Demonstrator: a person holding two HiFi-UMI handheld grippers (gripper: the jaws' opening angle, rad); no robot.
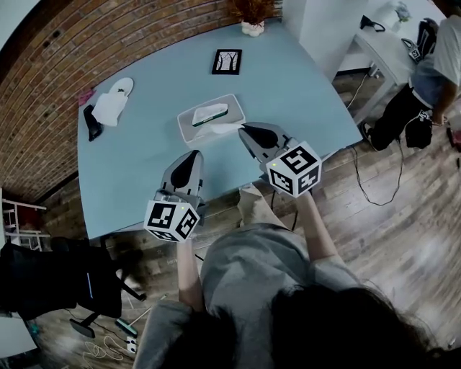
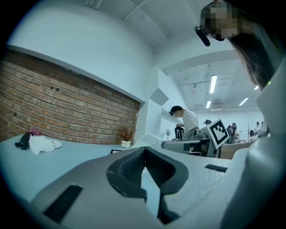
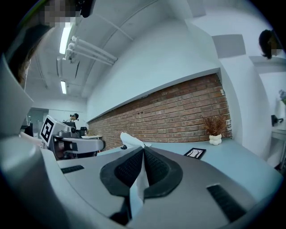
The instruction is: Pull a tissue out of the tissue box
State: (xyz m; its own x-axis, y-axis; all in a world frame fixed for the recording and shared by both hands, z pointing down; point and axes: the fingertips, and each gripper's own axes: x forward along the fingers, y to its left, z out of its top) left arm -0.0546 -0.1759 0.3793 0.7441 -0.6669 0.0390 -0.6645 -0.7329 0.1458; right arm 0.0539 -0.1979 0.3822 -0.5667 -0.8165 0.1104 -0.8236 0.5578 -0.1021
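The white tissue box (image 1: 199,115) lies open-topped near the middle of the pale blue table (image 1: 288,86). A white tissue (image 1: 225,130) stretches from its near side to my right gripper (image 1: 243,129), which is shut on it. In the right gripper view the tissue (image 3: 137,185) fills the slit between the dark pads, at the right gripper (image 3: 143,148), and its far part (image 3: 129,139) sticks up beyond the tip. My left gripper (image 1: 195,153) hovers left of the right one, short of the box. The left gripper (image 2: 143,150) is shut and holds nothing.
A framed picture (image 1: 227,61) and a potted dry plant (image 1: 252,16) stand at the table's far side. A white cloth on a plate (image 1: 112,107) and a black object (image 1: 92,124) lie at the left. A person (image 1: 425,76) is at another table, right.
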